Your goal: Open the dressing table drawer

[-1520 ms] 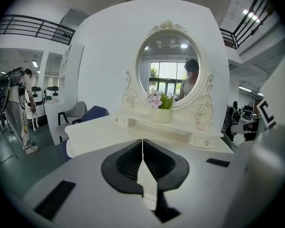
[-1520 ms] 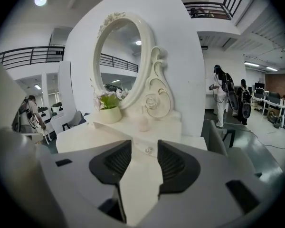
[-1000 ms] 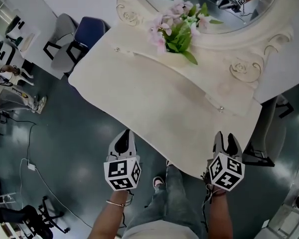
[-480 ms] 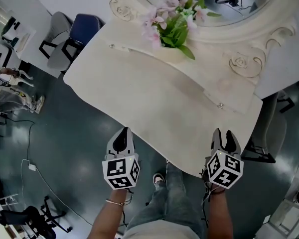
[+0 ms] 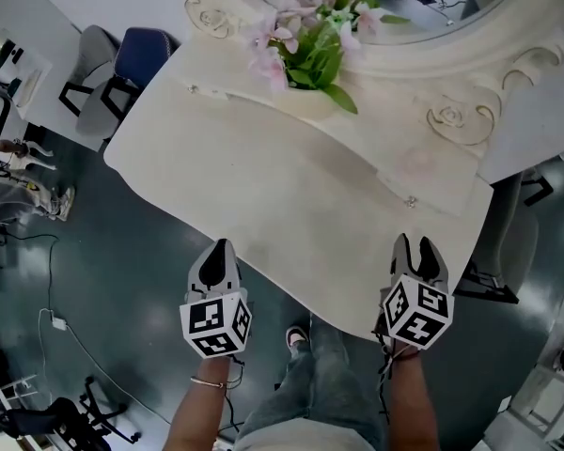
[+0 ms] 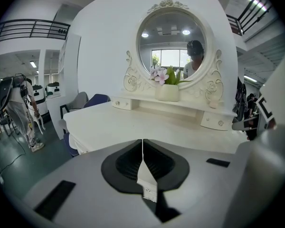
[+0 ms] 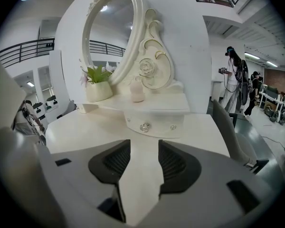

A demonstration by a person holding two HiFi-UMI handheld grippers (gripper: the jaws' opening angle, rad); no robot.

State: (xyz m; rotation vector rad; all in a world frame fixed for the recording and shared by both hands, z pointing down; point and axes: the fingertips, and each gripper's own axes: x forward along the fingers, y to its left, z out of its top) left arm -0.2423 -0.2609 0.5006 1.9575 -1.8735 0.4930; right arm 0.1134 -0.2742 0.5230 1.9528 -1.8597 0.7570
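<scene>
My left gripper (image 5: 220,250) is clenched: in the left gripper view its two dark pads meet along a thin seam with nothing between them (image 6: 142,147). It hangs just short of the near edge of the dressing table's surface (image 5: 291,195), over the dark floor (image 5: 122,280). My right gripper (image 5: 415,247) is released, its jaws standing apart and empty (image 7: 144,152), and it sits over the near right corner of the same surface. Straight ahead of the right gripper, across a stretch of bare cream top, is the small drawer (image 7: 154,125) under the right end of the raised shelf. Its glassy knob (image 7: 144,127) lines up with the gap between my jaws, and its front looks flush with its housing, so it reads as closed. The gripper is well apart from it, touching nothing. From the left gripper the same drawer (image 6: 217,121) lies far ahead and to the right, and a matching small drawer (image 6: 122,103) lies ahead and slightly to the left. Between the two, beyond both grippers, a pot of pink flowers (image 5: 310,45) stands on the shelf at the foot of the round mirror (image 6: 173,44). A blue chair (image 5: 141,54) stands on the floor far beyond the left gripper, past the surface's far left corner.
</scene>
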